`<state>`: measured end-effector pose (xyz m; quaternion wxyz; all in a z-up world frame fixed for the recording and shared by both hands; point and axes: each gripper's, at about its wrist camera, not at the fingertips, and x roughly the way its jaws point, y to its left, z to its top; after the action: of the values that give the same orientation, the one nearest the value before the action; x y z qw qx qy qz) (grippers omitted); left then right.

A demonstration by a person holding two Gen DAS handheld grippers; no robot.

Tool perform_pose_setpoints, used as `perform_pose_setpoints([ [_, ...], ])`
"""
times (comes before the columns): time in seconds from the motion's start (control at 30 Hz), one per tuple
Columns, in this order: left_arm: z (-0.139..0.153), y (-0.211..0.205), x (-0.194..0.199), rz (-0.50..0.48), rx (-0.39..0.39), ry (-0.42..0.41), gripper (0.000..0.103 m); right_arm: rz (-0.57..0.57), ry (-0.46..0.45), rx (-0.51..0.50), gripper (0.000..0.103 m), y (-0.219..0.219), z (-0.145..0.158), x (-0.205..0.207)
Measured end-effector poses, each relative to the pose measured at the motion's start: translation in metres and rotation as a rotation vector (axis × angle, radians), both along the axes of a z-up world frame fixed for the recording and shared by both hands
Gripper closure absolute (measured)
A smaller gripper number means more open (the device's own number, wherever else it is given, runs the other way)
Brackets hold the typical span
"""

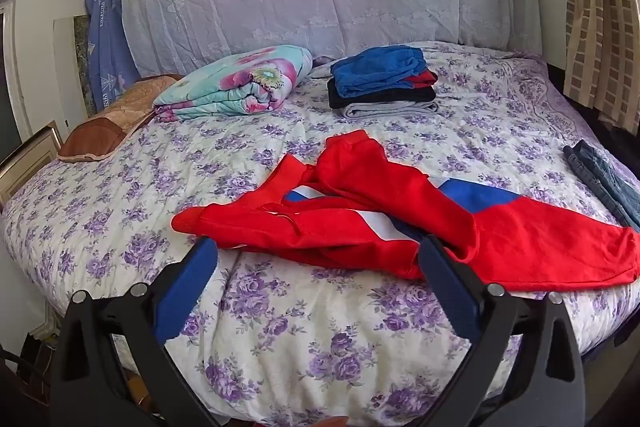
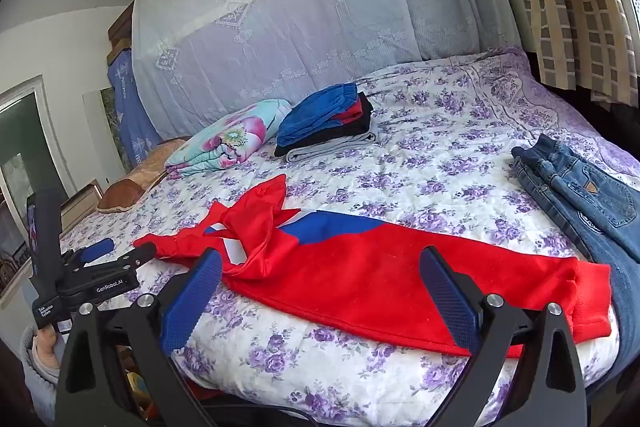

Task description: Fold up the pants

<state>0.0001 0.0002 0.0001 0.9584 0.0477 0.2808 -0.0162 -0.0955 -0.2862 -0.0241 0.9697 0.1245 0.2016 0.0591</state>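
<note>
Red pants (image 1: 360, 223) with blue and white patches lie crumpled across the near half of the bed, legs crossing; they also show in the right wrist view (image 2: 380, 275). My left gripper (image 1: 318, 247) is open and empty, its fingertips just short of the pants' near edge. It also shows from the side at the left of the right wrist view (image 2: 124, 249). My right gripper (image 2: 320, 259) is open and empty, hovering over the pants' near part.
The bed has a purple floral cover (image 1: 320, 347). A stack of folded clothes (image 1: 380, 83) and a folded floral quilt (image 1: 236, 83) sit at the back. Folded jeans (image 2: 580, 203) lie at the right edge. A brown pillow (image 1: 108, 131) lies left.
</note>
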Motion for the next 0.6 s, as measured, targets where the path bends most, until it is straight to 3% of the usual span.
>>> perform_pose_setpoints([
  [0.6,-0.0008,0.0007,-0.0012,0.006,-0.005,-0.003,0.005,-0.001,-0.002,0.002,0.004,0.0035,0.0026,-0.0015],
])
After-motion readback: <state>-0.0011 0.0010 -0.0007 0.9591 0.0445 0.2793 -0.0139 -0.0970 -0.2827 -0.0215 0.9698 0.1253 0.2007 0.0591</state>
